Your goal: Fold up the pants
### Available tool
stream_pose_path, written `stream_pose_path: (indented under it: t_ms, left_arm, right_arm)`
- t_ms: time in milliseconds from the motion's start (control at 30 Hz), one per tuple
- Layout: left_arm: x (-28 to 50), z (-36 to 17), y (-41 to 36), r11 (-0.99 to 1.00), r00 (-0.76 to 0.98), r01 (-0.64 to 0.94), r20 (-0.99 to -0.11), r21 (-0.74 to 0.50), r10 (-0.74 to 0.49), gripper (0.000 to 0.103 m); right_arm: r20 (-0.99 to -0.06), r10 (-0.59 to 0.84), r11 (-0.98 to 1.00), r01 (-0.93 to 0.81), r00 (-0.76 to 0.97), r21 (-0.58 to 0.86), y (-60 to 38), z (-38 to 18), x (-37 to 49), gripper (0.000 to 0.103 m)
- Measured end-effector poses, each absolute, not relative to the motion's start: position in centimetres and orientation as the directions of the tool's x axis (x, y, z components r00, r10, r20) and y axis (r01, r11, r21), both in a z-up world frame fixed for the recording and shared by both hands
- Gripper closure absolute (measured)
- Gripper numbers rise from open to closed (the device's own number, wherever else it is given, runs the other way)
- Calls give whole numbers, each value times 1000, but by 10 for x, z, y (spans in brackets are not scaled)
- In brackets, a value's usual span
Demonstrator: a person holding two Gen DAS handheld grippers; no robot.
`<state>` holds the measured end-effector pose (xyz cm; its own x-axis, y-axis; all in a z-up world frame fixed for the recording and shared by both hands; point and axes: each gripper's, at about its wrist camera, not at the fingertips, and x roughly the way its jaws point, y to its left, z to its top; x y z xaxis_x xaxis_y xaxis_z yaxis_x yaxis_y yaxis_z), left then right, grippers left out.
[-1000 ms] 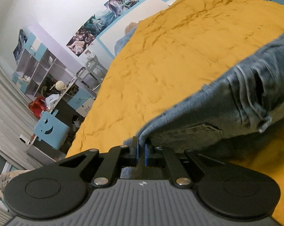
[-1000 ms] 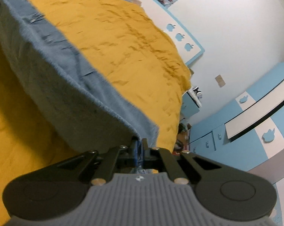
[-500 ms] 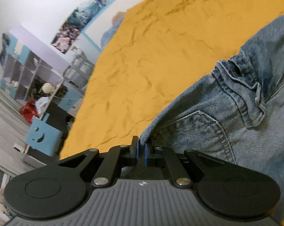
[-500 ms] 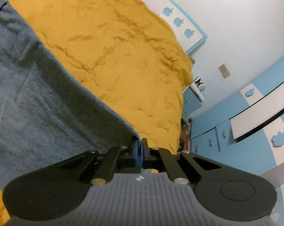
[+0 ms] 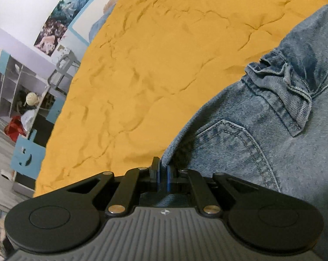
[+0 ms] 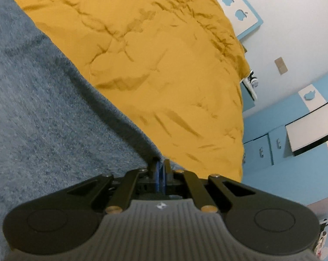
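Observation:
Blue denim pants (image 5: 272, 130) lie spread on a mustard-yellow bedspread (image 5: 153, 76). In the left wrist view a back pocket and a bunched waistband fold show at the right, and my left gripper (image 5: 163, 169) is shut on the pants' left edge. The right wrist view shows plain denim (image 6: 44, 108) filling the left half. My right gripper (image 6: 160, 165) is shut on that cloth's right edge, low over the bed. The cloth between both pairs of pads is mostly hidden by the fingers.
The yellow bedspread (image 6: 174, 65) stretches ahead of both grippers. Left of the bed stand shelves (image 5: 9, 87) and a blue chair (image 5: 27, 156). Right of it are blue cabinets (image 6: 272, 148) and a white wall (image 6: 294, 10). A headboard with posters (image 5: 62, 17) is at the far end.
Both grippers have come down toward the bed with the pants still held. The denim that hung lifted with shadow beneath it now lies flat on the bedspread.

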<state>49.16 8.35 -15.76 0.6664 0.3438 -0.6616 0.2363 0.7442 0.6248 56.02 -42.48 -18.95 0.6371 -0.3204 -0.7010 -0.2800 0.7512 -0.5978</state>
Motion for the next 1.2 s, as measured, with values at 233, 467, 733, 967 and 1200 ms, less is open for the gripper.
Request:
stream_pose_path:
  t_ms: [233,467,733,967,1200]
  left_arm:
    - [486,-145,92,814,686,178,-663,553,300,68]
    - [444,-52,131,939,758,31,-620,344,202,28]
    - [354,-15,229,955,727,-254,-682,-153,84,25]
    - [303,-61,293,779,676,-477,-736,-406,31,24]
    - [294,-106,318,576,706,-560,-707,-595,-44,24]
  right_arm:
    - [-688,-344,771,-225,640,-595,-422,-205,560,99]
    - [-623,-387,799,-91,680,-595,-427,-161,536,40]
    - [-728,-139,989,125,671,-74,-454,-102,436,36]
    - [-738,50,890,304,673,339,-480,-121,350,32]
    - [-658,98,633,464,746,620,-523,-153,293,29]
